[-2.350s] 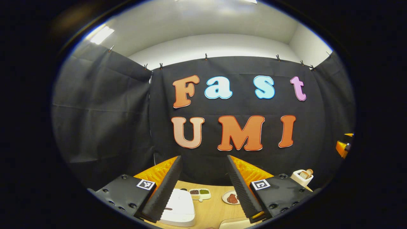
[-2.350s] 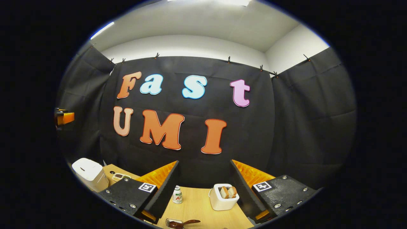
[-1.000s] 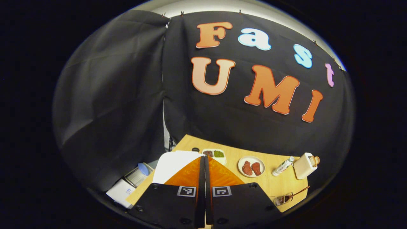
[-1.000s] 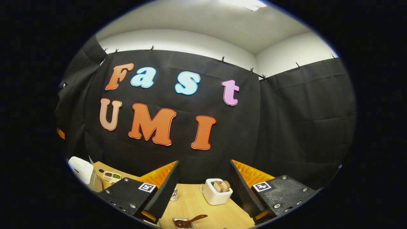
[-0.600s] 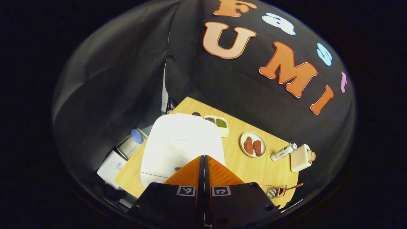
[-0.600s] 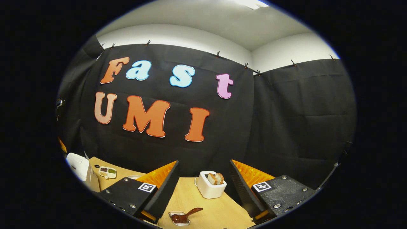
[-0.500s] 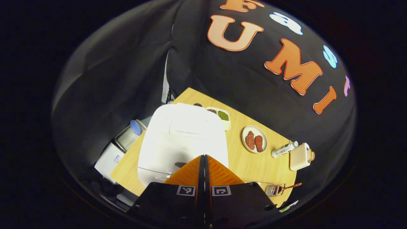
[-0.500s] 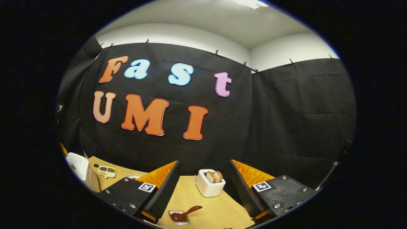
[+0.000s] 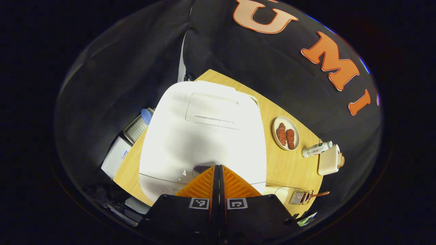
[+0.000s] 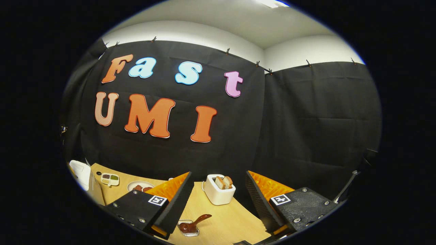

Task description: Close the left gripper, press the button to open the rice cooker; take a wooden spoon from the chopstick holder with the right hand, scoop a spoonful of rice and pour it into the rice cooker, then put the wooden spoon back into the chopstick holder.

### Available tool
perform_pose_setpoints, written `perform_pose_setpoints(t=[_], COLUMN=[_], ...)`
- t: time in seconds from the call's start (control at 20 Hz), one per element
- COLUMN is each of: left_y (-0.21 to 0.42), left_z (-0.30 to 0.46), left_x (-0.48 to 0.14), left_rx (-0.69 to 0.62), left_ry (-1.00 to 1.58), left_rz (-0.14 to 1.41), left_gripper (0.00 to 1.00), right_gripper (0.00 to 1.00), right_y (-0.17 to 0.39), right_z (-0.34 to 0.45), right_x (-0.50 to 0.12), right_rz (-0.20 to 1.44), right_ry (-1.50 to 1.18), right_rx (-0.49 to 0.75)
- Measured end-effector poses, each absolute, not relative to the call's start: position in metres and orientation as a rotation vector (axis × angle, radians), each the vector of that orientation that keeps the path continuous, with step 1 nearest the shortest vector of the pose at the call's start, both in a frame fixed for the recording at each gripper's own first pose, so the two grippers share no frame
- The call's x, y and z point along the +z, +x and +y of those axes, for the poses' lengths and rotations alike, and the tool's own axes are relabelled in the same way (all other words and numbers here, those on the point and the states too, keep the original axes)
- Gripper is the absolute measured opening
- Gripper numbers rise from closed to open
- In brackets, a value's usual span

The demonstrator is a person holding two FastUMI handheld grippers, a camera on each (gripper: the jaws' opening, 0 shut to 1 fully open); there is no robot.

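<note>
Left gripper [image 9: 218,165] now dropped low over the white rice cooker [image 9: 201,136], jaws pressed together, tips at the dark button [image 9: 201,169] on its near edge: press looks imminent. Lid not yet up. Beyond, wooden spoon [image 9: 315,195] in the chopstick holder [image 9: 299,197], handle pointing right. Right gripper [image 10: 218,190] wide, empty, above the worktop [image 10: 221,221].
</note>
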State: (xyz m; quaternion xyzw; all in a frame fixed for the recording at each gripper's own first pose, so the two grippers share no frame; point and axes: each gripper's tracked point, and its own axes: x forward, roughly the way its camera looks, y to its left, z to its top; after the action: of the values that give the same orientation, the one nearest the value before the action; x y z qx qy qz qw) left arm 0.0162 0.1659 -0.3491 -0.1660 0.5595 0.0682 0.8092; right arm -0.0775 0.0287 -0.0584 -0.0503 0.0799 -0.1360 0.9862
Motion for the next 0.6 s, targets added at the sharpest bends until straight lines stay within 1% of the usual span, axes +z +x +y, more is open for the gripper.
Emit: perform_pose_setpoints(t=[0.05,0.35,0.6], left_y=[0.022,0.021,0.032], left_z=[0.167,0.169,0.169], left_x=[-0.345,-0.348,-0.316], left_rx=[0.139,0.145,0.165], left_ry=[-0.360,-0.329,-0.289], left_rz=[1.175,1.161,0.973], left_gripper=[0.05,0.05,0.05], right_gripper=[0.95,0.95,0.95], right_y=[-0.076,-0.068,-0.060], right_z=[0.029,0.036,0.036], right_x=[-0.060,-0.071,-0.080], right_rz=[0.164,0.185,0.206], right_ry=[-0.102,-0.091,-0.071], right_rx=[-0.272,-0.240,-0.211])
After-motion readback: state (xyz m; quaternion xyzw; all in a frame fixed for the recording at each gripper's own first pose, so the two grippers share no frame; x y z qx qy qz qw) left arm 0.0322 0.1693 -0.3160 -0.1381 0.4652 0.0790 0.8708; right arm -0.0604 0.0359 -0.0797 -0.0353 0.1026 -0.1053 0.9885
